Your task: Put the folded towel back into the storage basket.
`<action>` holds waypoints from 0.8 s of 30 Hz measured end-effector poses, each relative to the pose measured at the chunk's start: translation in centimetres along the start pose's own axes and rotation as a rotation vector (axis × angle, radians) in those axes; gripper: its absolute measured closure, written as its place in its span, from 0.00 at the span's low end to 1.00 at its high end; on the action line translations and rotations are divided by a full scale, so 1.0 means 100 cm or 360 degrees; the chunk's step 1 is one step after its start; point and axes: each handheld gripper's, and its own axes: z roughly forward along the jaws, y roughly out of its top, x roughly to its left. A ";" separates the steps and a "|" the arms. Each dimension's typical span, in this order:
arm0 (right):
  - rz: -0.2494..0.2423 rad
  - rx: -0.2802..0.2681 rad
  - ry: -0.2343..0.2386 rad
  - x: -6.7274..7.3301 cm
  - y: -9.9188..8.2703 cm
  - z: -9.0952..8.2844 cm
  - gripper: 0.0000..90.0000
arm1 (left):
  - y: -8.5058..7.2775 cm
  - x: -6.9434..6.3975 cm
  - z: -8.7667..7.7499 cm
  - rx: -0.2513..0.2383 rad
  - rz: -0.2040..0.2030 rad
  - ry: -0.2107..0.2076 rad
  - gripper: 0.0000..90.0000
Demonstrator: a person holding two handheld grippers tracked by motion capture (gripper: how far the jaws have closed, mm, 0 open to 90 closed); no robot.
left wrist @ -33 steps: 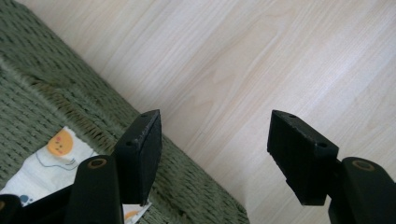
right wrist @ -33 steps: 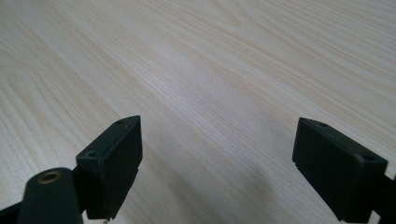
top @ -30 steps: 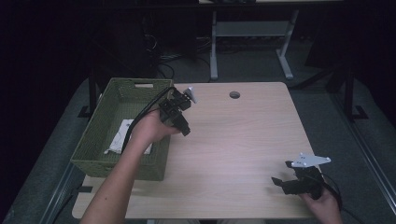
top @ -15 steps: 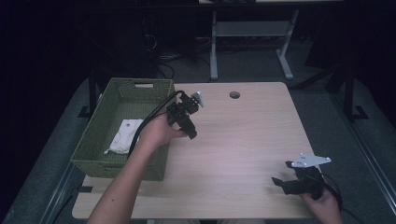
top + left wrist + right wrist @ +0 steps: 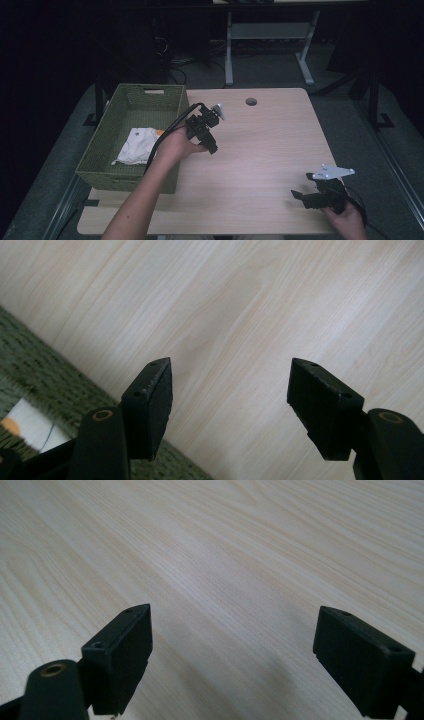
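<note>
My left gripper (image 5: 212, 148) hangs over the light wooden table (image 5: 270, 145), just right of the green woven basket (image 5: 102, 145). Its jaws point down and stand open with nothing between them (image 5: 230, 405); bare tabletop and the basket's rim (image 5: 45, 370) lie below. A white cloth (image 5: 136, 145) with a bit of orange lies crumpled inside the basket. My right gripper (image 5: 299, 196) rests low at the table's front right corner, jaws wide apart and empty (image 5: 232, 665), pointing left across bare wood.
A round cable hole (image 5: 251, 101) sits near the table's far edge. A white desk frame (image 5: 270, 35) stands behind on the dark floor. The left gripper's black cable (image 5: 167, 134) loops over the basket's right wall.
The left hand and gripper have moved right and a little down, from above the basket's right edge to over the tabletop. The right gripper has stayed put.
</note>
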 end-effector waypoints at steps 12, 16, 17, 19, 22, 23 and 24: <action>-0.0007 0.0007 -0.0003 0.000 -0.001 0.000 0.17 | 0.005 -0.011 0.018 0.0004 0.0011 -0.0029 0.39; -0.0007 0.0013 0.0000 0.001 -0.001 0.000 0.17 | 0.007 -0.015 0.023 0.0003 0.0020 -0.0055 0.38; -0.0005 0.0012 -0.0002 0.001 -0.001 0.000 0.17 | 0.007 -0.016 0.024 0.0001 0.0019 -0.0053 0.38; -0.0009 0.0008 -0.0002 0.001 -0.002 0.000 0.17 | 0.008 -0.018 0.025 0.0014 0.0026 -0.0061 0.38; -0.0008 0.0008 -0.0002 0.001 -0.002 0.000 0.17 | 0.010 -0.021 0.028 0.0009 0.0035 -0.0074 0.38; -0.0001 0.0008 0.0003 0.001 -0.002 0.000 0.17 | 0.011 -0.023 0.029 0.0009 0.0038 -0.0077 0.38; -0.0001 0.0011 0.0002 0.001 -0.002 0.000 0.17 | 0.012 -0.024 0.030 0.0013 0.0044 -0.0076 0.38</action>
